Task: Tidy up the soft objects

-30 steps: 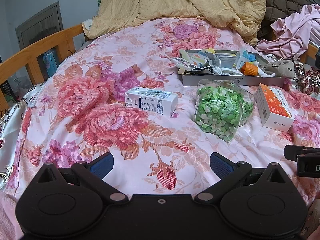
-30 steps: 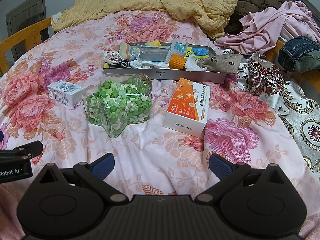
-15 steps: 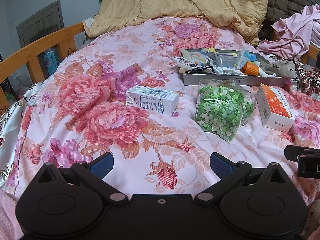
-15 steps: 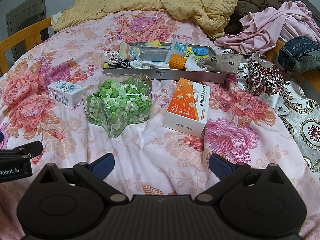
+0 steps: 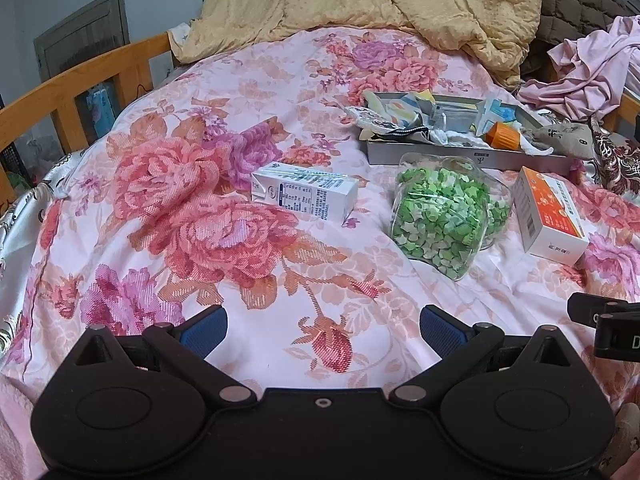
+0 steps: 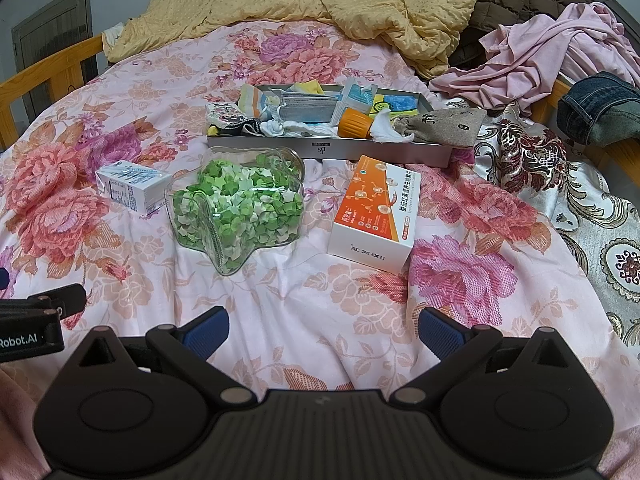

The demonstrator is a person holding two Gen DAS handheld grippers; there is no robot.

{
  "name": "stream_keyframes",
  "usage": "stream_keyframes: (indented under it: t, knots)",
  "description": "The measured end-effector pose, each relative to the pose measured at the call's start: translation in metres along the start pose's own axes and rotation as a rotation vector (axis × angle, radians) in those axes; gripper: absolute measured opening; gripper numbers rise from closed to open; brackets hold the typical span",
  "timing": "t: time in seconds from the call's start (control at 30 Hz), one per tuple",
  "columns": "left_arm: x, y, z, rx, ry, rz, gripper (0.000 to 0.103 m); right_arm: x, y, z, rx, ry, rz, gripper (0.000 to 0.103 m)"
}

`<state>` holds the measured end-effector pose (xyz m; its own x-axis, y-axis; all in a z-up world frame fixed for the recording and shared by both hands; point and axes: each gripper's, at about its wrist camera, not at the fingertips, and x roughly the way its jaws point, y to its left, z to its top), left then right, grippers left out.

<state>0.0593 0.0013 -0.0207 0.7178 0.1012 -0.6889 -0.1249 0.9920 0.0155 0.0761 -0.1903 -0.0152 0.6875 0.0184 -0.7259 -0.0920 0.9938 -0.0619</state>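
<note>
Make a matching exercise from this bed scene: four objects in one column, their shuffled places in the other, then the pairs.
Objects
1. milk carton
2. star-shaped jar of green paper stars
3. orange and white medicine box
4. orange-capped bottle

Places
A. inside the metal tray
B. lying on the bedspread, right of the jar
C. lying on the bedspread, left of the jar
D. between the two boxes, just in front of the tray

Pairs: 1-C, 2-D, 3-B, 4-A
</note>
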Motion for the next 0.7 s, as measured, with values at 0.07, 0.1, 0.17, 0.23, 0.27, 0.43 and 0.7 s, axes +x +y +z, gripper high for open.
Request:
stream_keyframes:
  t: [0.07, 0.1, 0.17, 0.23, 0.27, 0.43, 0.7]
  knots:
    - [-0.0002, -0.0001, 0.0000, 0.004, 0.000, -0.001, 0.102, 0.0000, -0.0001, 0.0000, 0.000, 0.000, 0.000, 0.102]
    - [-0.0005, -0.0002, -0.0001, 0.004, -0.001, -0.002, 0.102, 0.0000, 0.0000, 0.0000, 0.000, 0.000, 0.000, 0.103]
    - [-0.0005, -0.0010, -0.0002, 0.004, 0.000, -0.004, 0.102, -0.0001, -0.0002, 0.0001, -0.001, 0.000, 0.000, 0.102]
    - [-0.0008, -0.0012, -0.0003, 0.004, 0.001, -0.002, 0.102, -0.0001, -0.0002, 0.0001, 0.000, 0.000, 0.000, 0.102]
    - [-0.0011, -0.0012, -0.0004, 0.004, 0.001, -0.002, 0.102, -0.0001, -0.0002, 0.0001, 0.000, 0.000, 0.000, 0.102]
    - [-0.0007, -0.0007, -0.0003, 0.002, 0.002, -0.004, 0.102, -0.0001, 0.0001, 0.0000, 0.000, 0.000, 0.000, 0.103]
    - [-0.0018, -0.0022, -0.0010, 0.003, 0.000, -0.008, 0.102, -0.0001, 0.0003, -0.0001, 0.000, 0.000, -0.001, 0.102]
